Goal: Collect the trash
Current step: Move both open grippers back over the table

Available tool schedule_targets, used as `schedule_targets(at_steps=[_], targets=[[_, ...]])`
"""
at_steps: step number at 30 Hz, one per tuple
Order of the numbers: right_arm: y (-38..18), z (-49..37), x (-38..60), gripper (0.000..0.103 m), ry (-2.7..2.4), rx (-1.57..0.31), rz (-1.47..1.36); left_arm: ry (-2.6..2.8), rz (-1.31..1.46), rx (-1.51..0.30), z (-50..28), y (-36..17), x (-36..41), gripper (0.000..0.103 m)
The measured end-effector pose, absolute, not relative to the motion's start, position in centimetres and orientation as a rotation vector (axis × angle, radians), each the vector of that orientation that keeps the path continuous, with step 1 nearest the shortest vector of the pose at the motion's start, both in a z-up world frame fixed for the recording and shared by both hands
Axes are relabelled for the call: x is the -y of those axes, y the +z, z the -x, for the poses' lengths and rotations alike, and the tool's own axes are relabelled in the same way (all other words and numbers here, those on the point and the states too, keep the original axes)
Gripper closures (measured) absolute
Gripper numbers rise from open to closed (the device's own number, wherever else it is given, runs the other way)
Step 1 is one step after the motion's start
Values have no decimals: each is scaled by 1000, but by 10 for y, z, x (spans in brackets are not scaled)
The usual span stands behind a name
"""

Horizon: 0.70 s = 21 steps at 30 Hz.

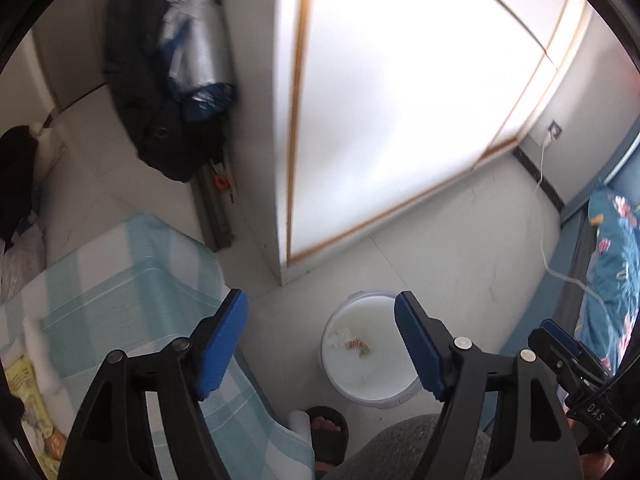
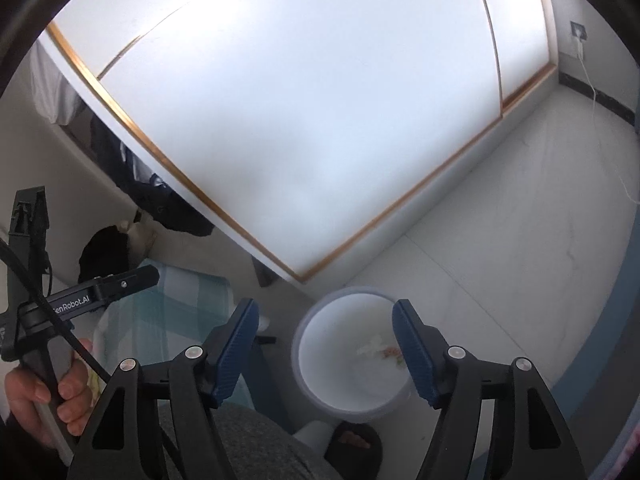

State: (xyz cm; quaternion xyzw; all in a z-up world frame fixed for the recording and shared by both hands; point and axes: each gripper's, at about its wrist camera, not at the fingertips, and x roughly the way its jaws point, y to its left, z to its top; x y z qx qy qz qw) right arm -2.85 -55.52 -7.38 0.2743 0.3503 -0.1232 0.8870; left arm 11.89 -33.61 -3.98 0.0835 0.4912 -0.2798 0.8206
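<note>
left claw (image 1: 320, 344): wide, empty | right claw (image 2: 322, 350): wide, empty

A white round trash bin (image 1: 362, 384) stands upright and open on the pale floor (image 1: 460, 240). Inside lie a crumpled white tissue (image 1: 336, 338) and a small colourful wrapper (image 1: 360, 347), close together.

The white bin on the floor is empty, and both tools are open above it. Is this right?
Not quite. The white bin is not empty: the left wrist view shows crumpled paper and a small colourful scrap inside. Both tools, left and right, are open.
</note>
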Motion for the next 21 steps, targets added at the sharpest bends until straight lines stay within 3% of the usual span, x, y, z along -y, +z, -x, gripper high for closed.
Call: schedule_targets(at_steps=[7,14,21], targets=[[-22,35,513,25,-255,-620,-407,-513,-120,-889,-106,7,270,25],[16,35,457,24,-166,-528,-351,-431,3,-781,-97,44,196,22],[51,31,380,17,-25,-444,-276,-327,66,-678,-76,65,128,11]])
